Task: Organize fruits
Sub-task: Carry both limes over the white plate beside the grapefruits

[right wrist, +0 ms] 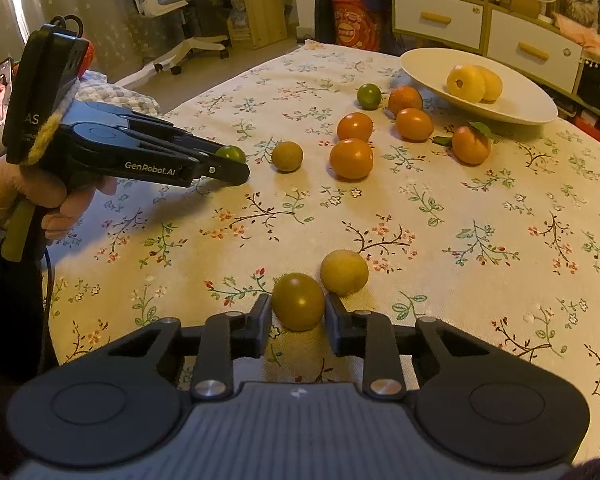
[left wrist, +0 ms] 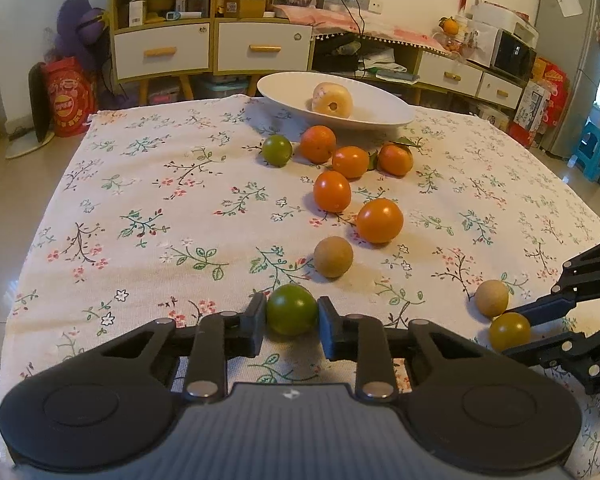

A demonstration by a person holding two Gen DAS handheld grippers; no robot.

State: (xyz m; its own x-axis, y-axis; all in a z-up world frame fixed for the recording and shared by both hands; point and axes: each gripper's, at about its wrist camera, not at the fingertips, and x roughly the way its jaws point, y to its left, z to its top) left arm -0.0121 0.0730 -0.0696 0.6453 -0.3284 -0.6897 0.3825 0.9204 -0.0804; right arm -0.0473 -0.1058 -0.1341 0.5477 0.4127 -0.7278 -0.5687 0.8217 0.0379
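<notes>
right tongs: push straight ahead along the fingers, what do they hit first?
The right tongs are already shut on a greenish-brown fruit, so that moves with them. First in the way is probably the tan round fruit, just ahead and slightly right; whether the two already touch is unclear.

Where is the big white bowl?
The white bowl sits at the far end of the flowery tablecloth, just behind the orange fruits, with a yellow fruit inside it.

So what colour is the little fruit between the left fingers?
Green. The small round fruit shows best in the left wrist view, pinched between the black fingers.
</notes>
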